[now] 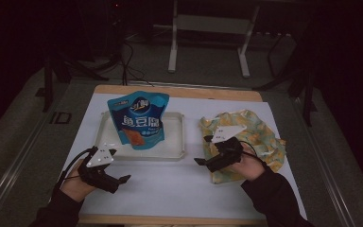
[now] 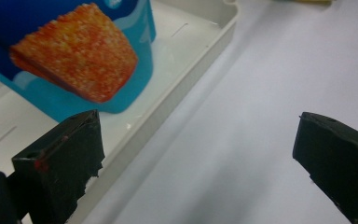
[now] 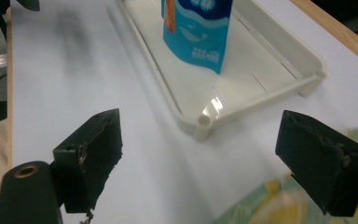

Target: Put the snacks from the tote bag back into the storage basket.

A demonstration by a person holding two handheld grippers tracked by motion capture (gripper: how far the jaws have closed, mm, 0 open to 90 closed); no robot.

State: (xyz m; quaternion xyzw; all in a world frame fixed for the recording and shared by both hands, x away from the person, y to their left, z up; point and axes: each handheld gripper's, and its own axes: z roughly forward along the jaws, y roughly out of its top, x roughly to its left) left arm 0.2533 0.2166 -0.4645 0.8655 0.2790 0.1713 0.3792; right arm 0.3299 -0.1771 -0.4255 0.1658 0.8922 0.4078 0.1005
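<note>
A blue snack bag (image 1: 138,120) with an orange picture on it stands in a white tray (image 1: 175,151) at the middle of the table. The bag (image 2: 70,60) fills the upper left of the left gripper view, over the tray's rim (image 2: 168,100). My left gripper (image 1: 118,182) hovers open near the table's front left, short of the tray, nothing between its jaws. My right gripper (image 1: 202,151) is open at the left edge of a yellow-green patterned cloth (image 1: 255,137), with the tray's corner (image 3: 205,122) and the bag (image 3: 198,30) ahead of it. The cloth (image 3: 261,205) lies below its jaws.
A white sheet (image 1: 170,189) covers the wooden table, bare in front of the tray. Dark floor, cables and a white stand's legs (image 1: 172,56) lie beyond the table's far edge.
</note>
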